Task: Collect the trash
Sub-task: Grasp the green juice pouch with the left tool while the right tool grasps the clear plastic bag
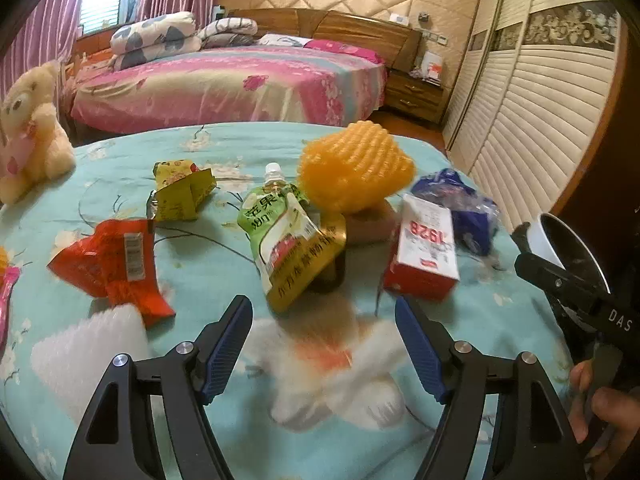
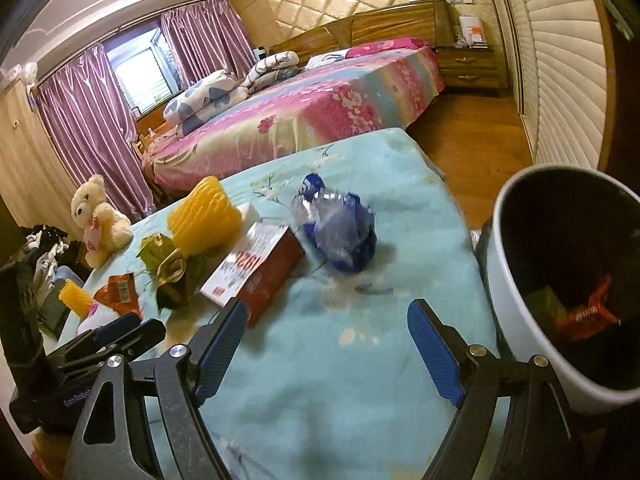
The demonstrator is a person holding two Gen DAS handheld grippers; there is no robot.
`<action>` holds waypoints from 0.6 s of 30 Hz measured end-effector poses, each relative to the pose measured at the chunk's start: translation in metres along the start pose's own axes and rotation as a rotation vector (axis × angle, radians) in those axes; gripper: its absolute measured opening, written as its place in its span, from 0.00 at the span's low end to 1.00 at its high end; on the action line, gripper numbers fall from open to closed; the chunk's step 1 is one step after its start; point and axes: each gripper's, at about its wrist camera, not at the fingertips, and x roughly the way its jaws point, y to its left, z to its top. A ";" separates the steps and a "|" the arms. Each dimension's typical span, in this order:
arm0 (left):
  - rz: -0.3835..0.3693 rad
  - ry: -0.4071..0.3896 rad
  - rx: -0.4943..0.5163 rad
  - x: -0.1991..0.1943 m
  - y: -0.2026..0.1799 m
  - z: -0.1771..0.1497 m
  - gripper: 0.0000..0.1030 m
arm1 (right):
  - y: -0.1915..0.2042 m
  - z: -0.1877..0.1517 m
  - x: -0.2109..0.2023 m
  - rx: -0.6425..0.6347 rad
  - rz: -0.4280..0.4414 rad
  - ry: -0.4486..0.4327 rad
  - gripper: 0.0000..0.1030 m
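While spread wide over the teal floral cloth (image 1: 200,248) with nothing between the blue pads, left gripper (image 1: 324,344) low in the left wrist view, above a blurred white and orange patch on the cloth. Just beyond the fingertips, at frame centre: green drink pouch (image 1: 276,220) with a white cap, lying over a gold wrapper (image 1: 308,272). Behind it, upper centre: orange foam net (image 1: 356,168), resting on a pinkish block. Right of centre: red and white carton (image 1: 424,252), with a crumpled blue plastic bag (image 1: 468,208) just beside it. Left of centre: yellow-green wrapper (image 1: 180,188) and red wrapper (image 1: 116,264); lower left, white foam net (image 1: 84,352). Far left edge: cream teddy bear (image 1: 32,136).

Right gripper (image 2: 328,340) likewise gaping and empty in the right wrist view, low over bare cloth, the carton near its left fingertip, the blue bag above centre. At right edge: white bin (image 2: 508,280), off the cloth's edge, a red wrapper and something green at its dark bottom.
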 end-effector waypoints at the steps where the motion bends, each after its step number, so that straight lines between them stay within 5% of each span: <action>1: 0.002 0.004 -0.003 0.004 0.000 0.003 0.71 | -0.001 0.004 0.005 -0.008 -0.001 0.000 0.81; 15: 0.031 0.021 -0.030 0.045 0.002 0.037 0.72 | -0.006 0.034 0.056 -0.038 -0.015 0.056 0.81; 18: 0.036 0.030 -0.036 0.053 0.004 0.037 0.63 | -0.008 0.036 0.061 -0.031 -0.005 0.061 0.81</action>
